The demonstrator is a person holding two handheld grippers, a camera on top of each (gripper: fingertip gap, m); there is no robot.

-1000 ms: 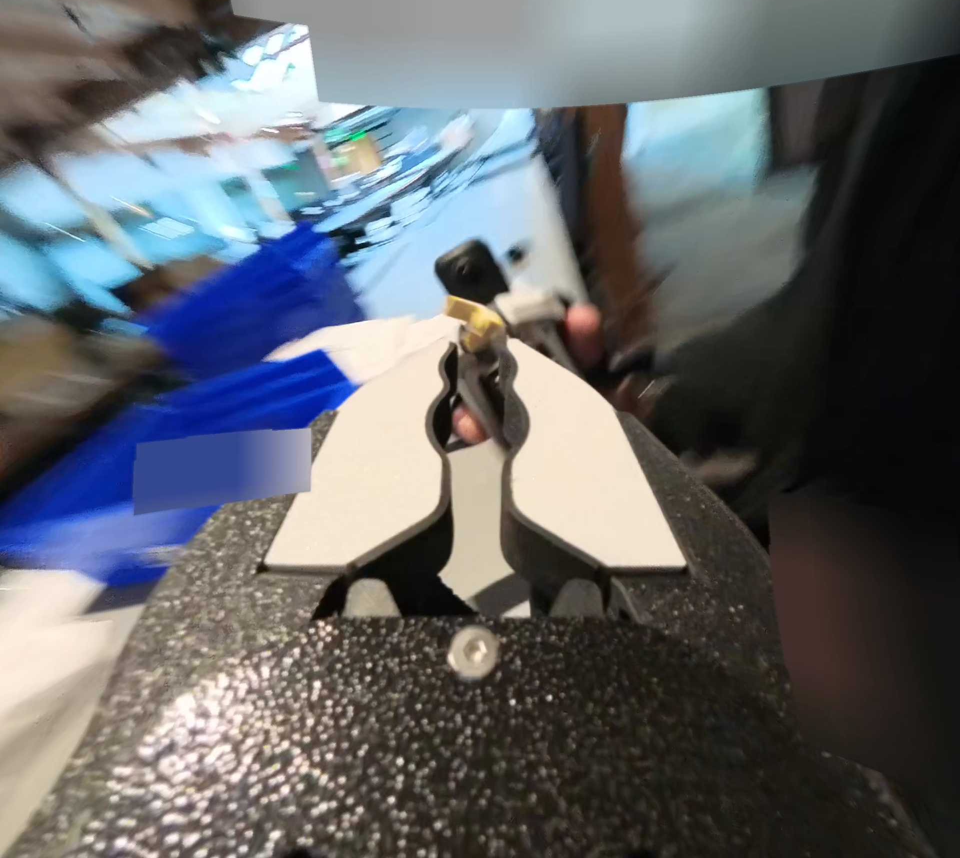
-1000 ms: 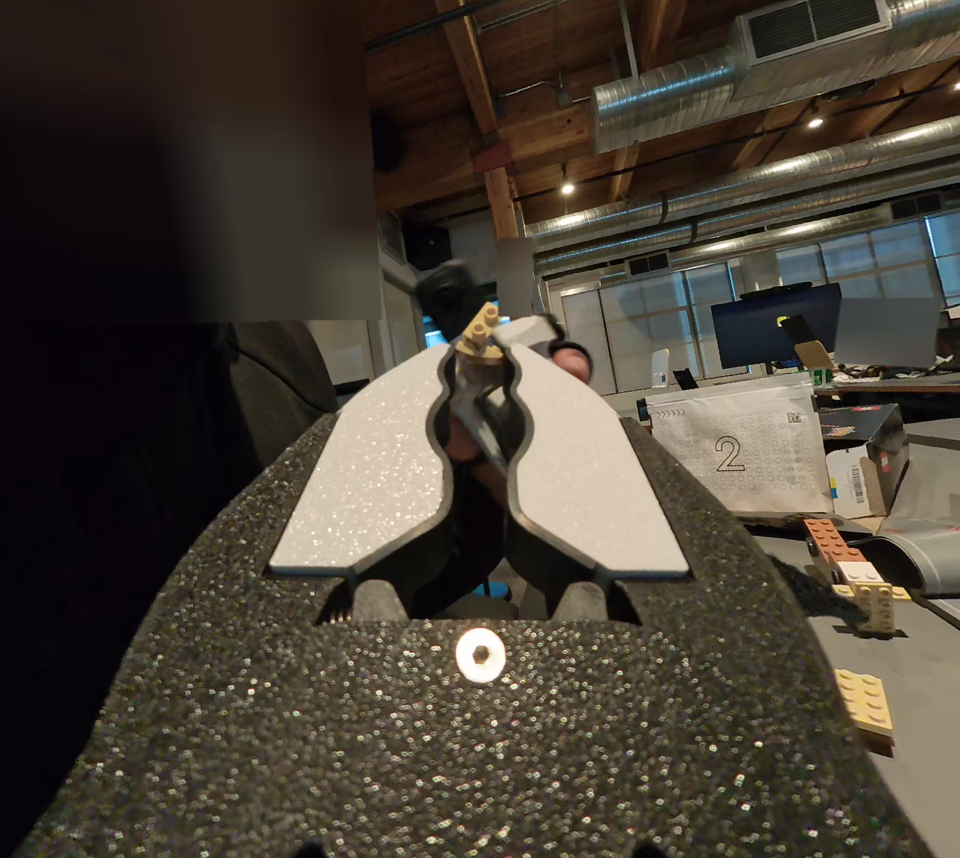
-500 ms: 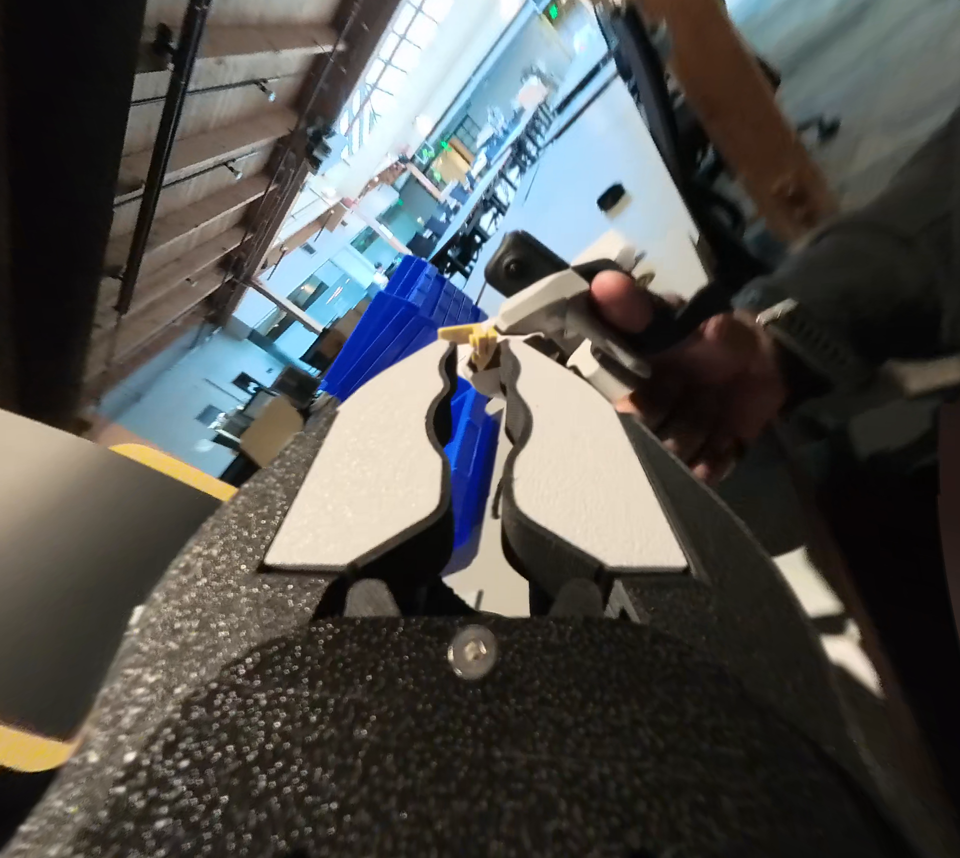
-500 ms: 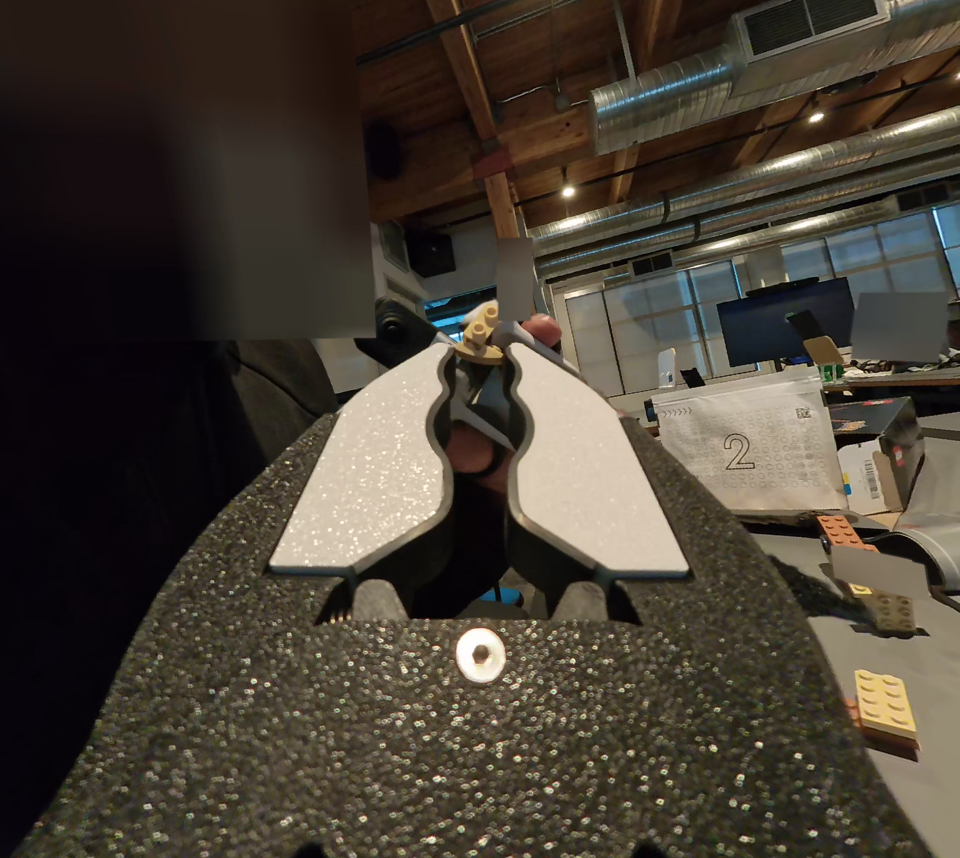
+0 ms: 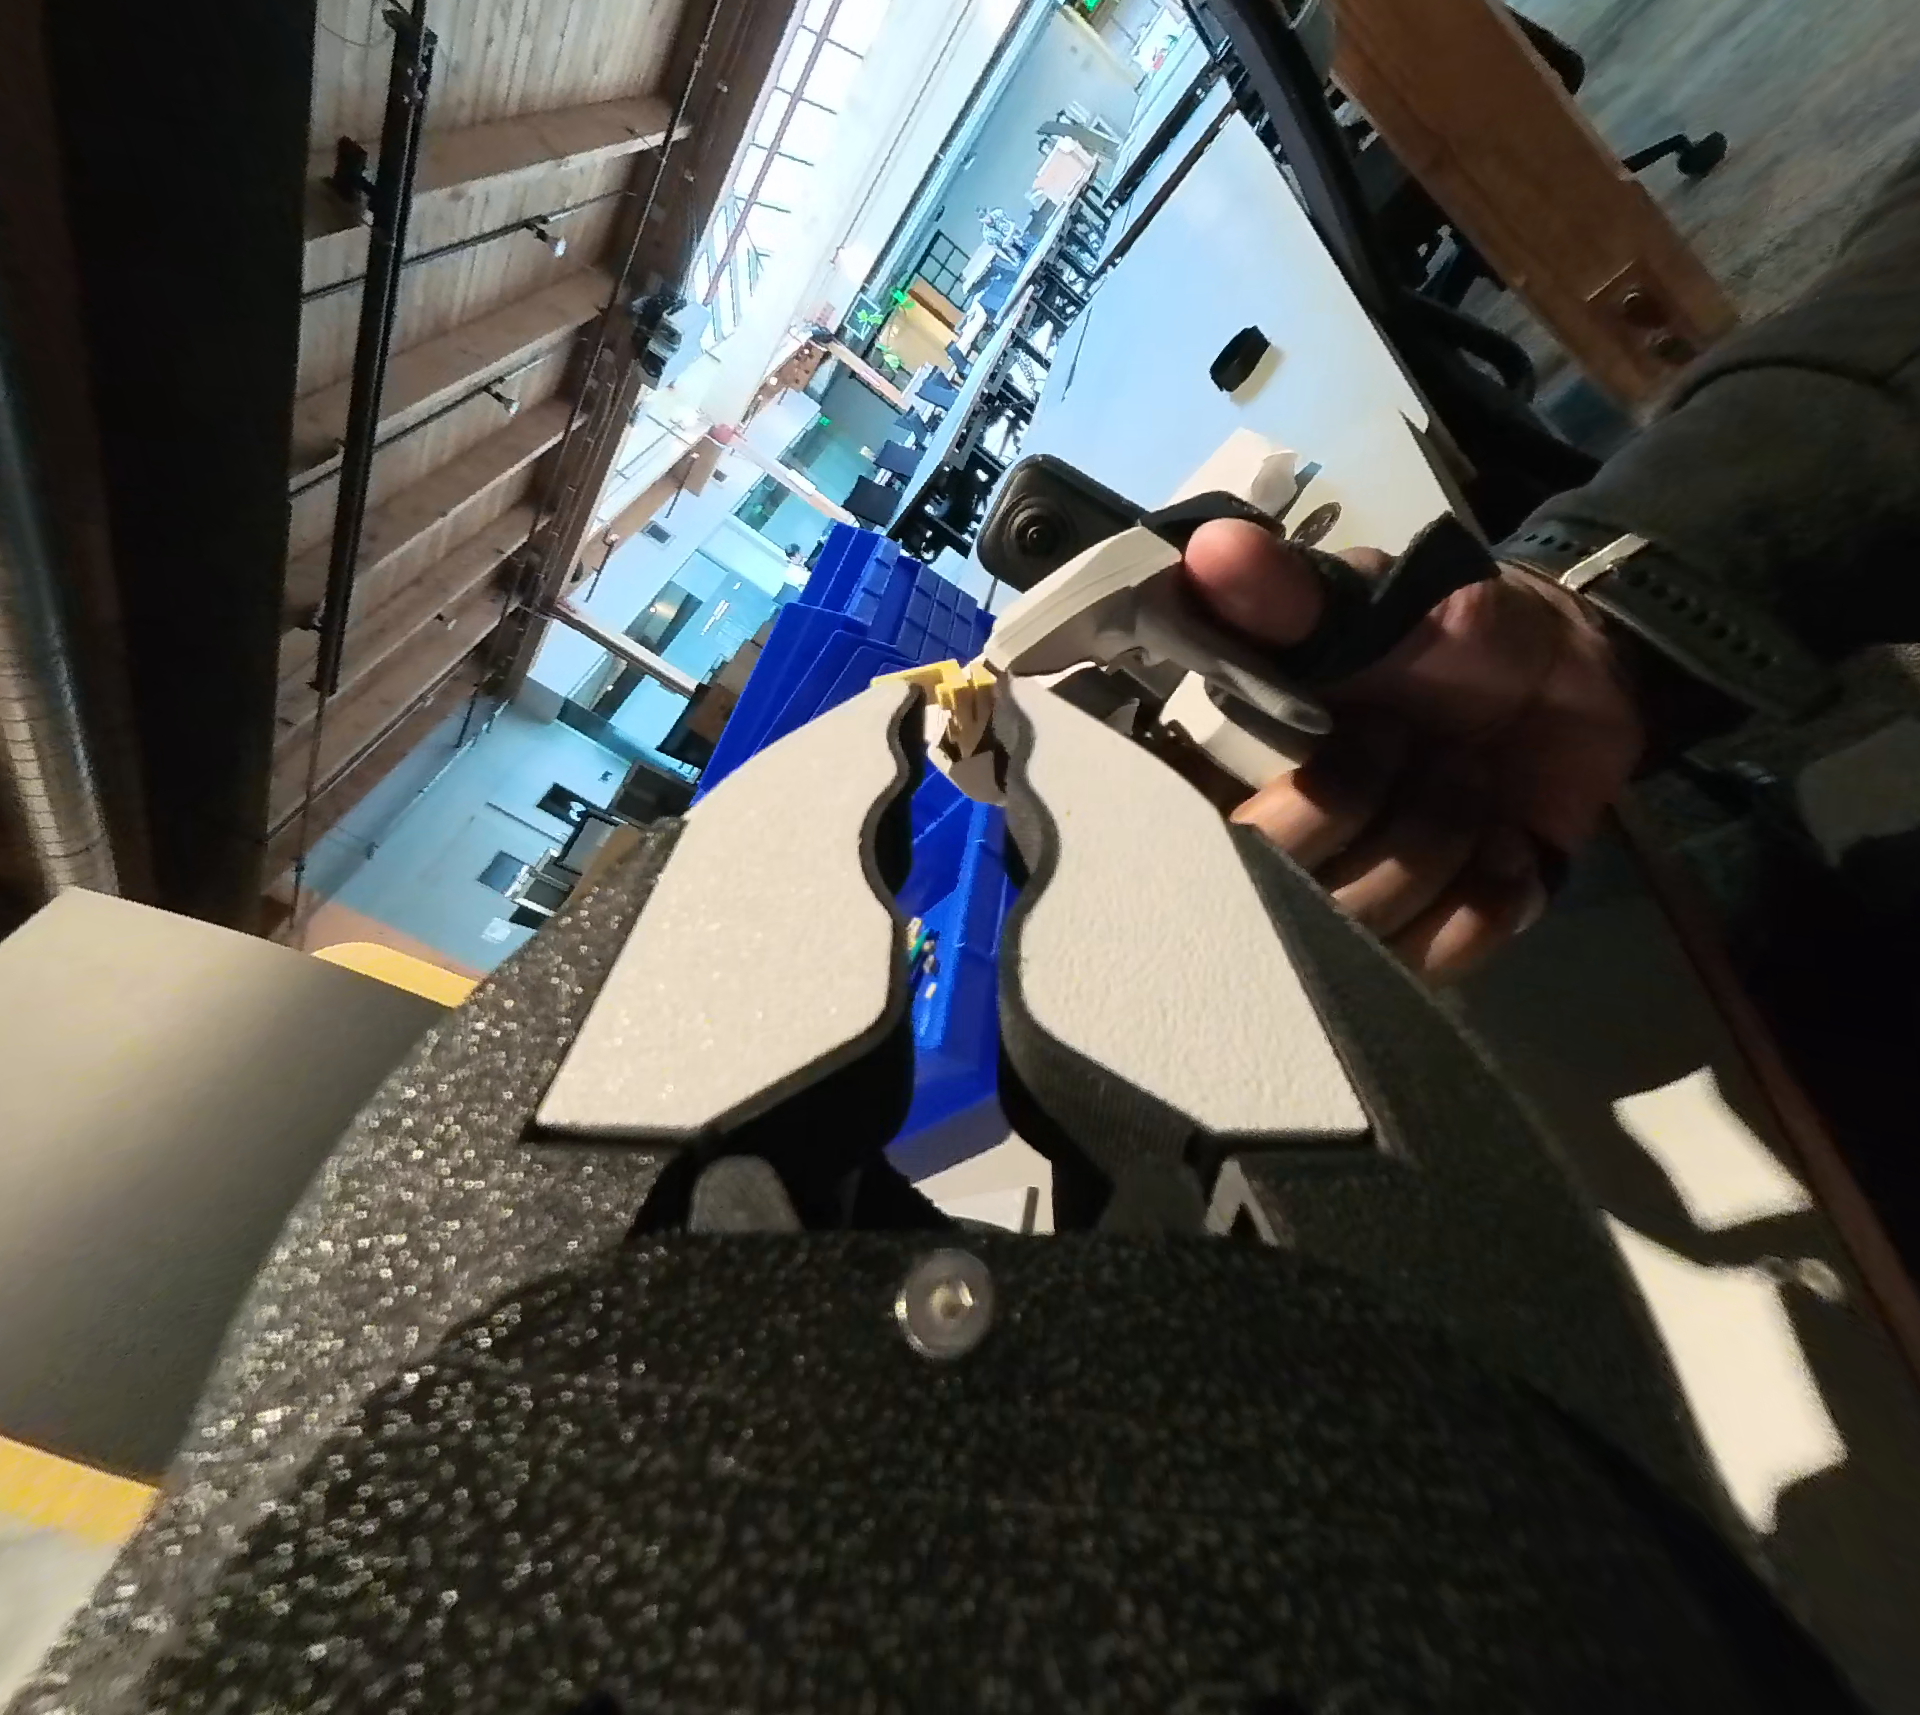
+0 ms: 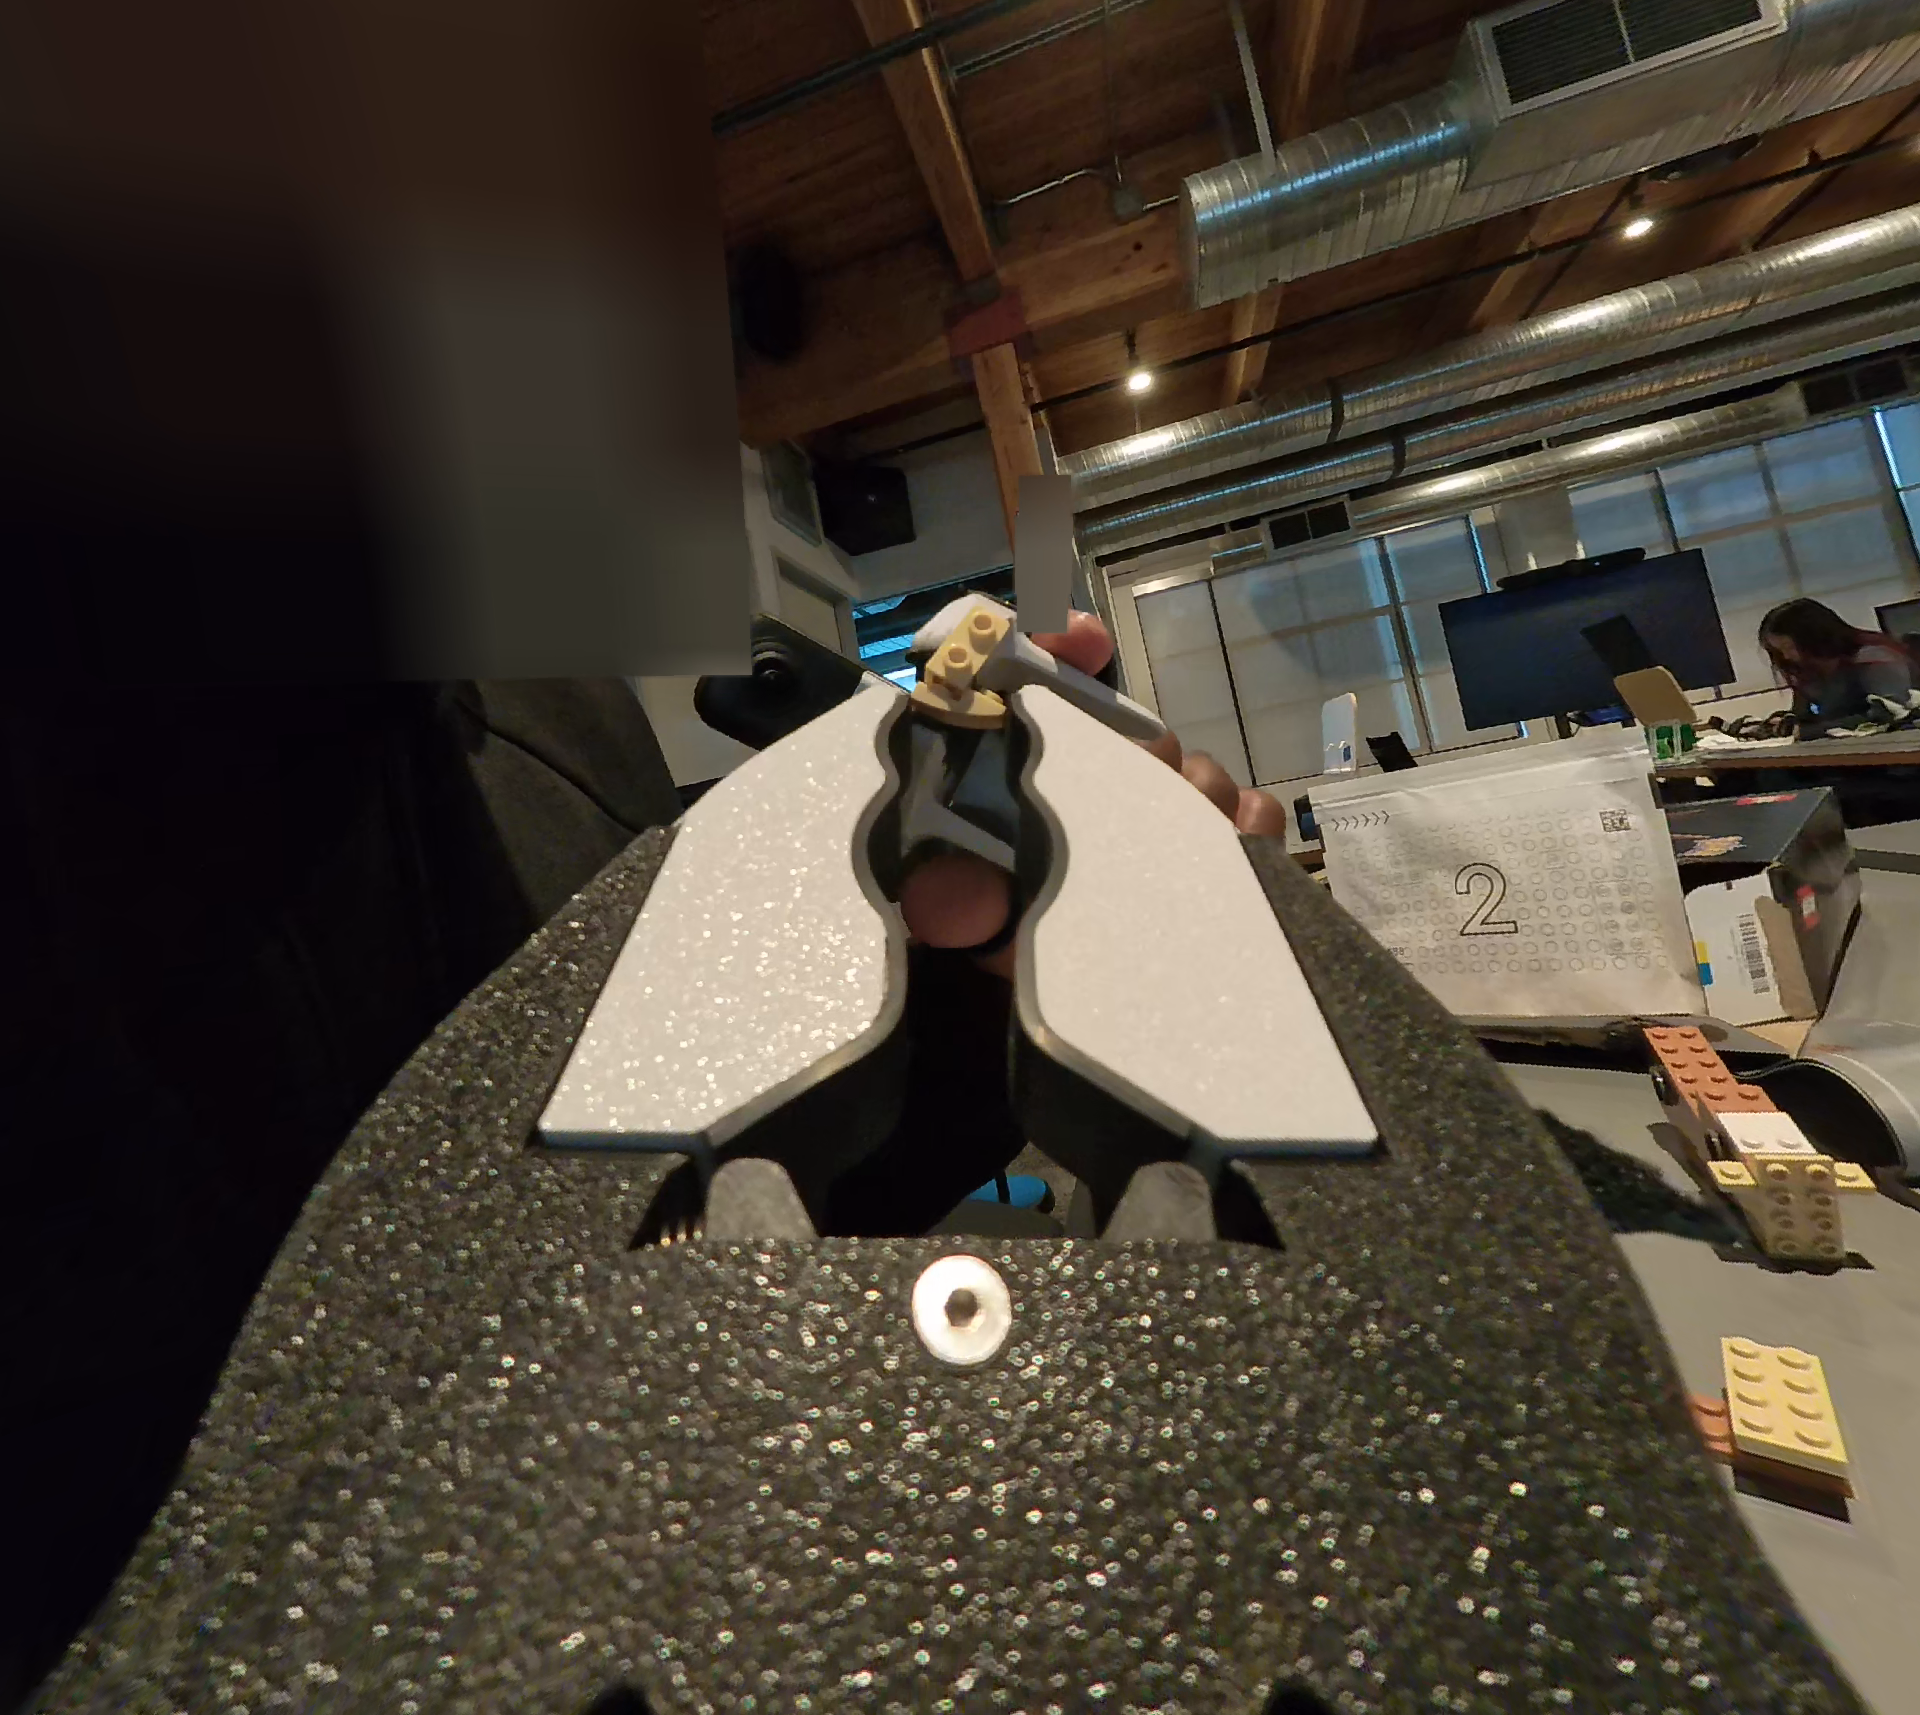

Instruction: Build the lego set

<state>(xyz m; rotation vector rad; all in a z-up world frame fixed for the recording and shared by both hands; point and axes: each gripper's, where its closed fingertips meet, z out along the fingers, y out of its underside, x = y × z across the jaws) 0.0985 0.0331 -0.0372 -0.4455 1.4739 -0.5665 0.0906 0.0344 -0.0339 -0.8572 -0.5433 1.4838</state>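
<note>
Left wrist view: the left gripper [image 5: 954,709] is raised and tilted, its fingertips pinching a small tan lego piece [image 5: 940,686] at the very tips. The right gripper [image 5: 987,723] meets it tip to tip from the right, held by a hand [image 5: 1434,730] in a dark sleeve; a round camera lens sits above its white fingers. Blue bins [image 5: 894,626] stand behind, beyond them an open office and timber ceiling. Right wrist view: the right gripper [image 6: 958,707] is clenched on a rounded tan plate [image 6: 961,707], with the studded tan lego piece [image 6: 961,655] standing just above it and the opposite gripper's grey-white fingers touching that cluster; exactly how the two bits join cannot be told. On the grey table [image 6: 1558,1353] at right lie a brown-white-tan lego assembly [image 6: 1756,1156] and a separate tan plate [image 6: 1782,1411], with a numbered parts bag [image 6: 1496,896] behind.
</note>
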